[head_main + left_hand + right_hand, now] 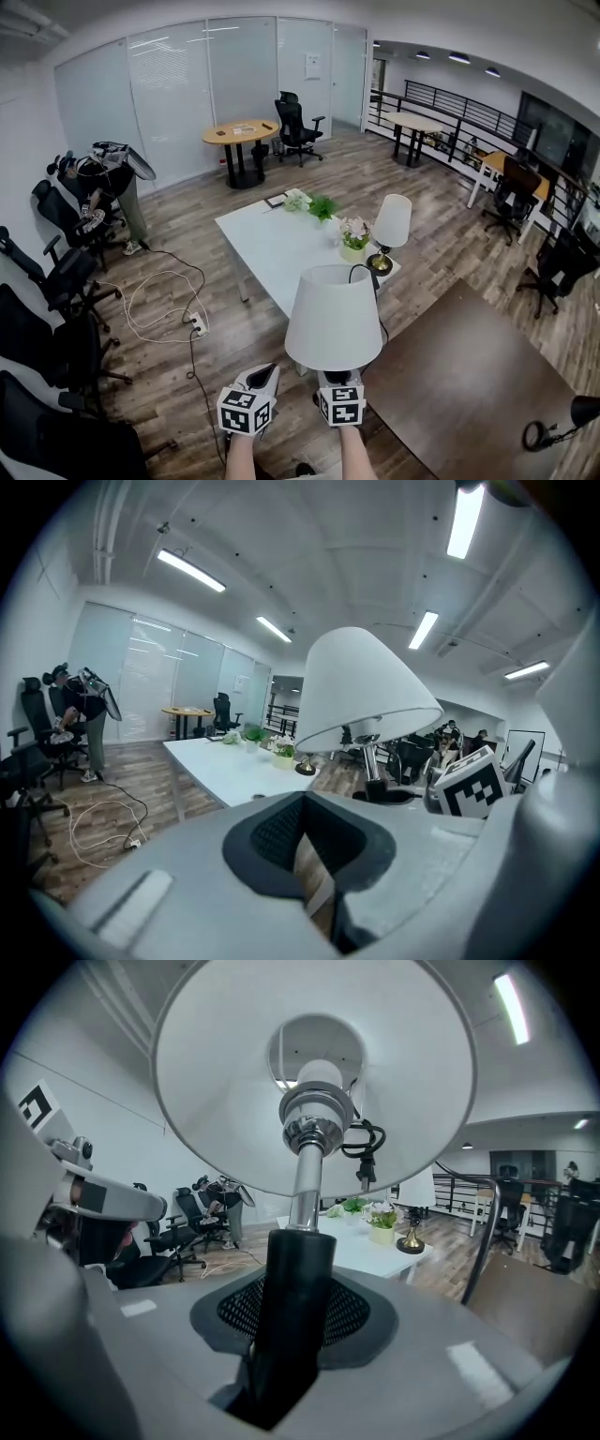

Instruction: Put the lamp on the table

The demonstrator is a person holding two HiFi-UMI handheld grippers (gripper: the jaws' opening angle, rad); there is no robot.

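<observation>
My right gripper point(339, 377) is shut on the black stem point(292, 1307) of a lamp, which it holds upright. The lamp's white cone shade point(334, 319) hangs in the air in front of me, short of the white table point(272, 246). In the right gripper view I look up into the shade point(375, 1101) at its bulb socket point(315, 1119). My left gripper point(265, 376) floats just left of the lamp with its jaws together and nothing in them. From the left gripper view the shade point(361, 691) shows to the right.
On the white table stand a second white-shaded lamp point(390, 227) with a brass base, a flower pot point(353, 240) and green plants point(322, 206). A dark brown table point(469, 375) lies at my right. Office chairs point(52, 309) and a floor cable point(159, 309) are at the left.
</observation>
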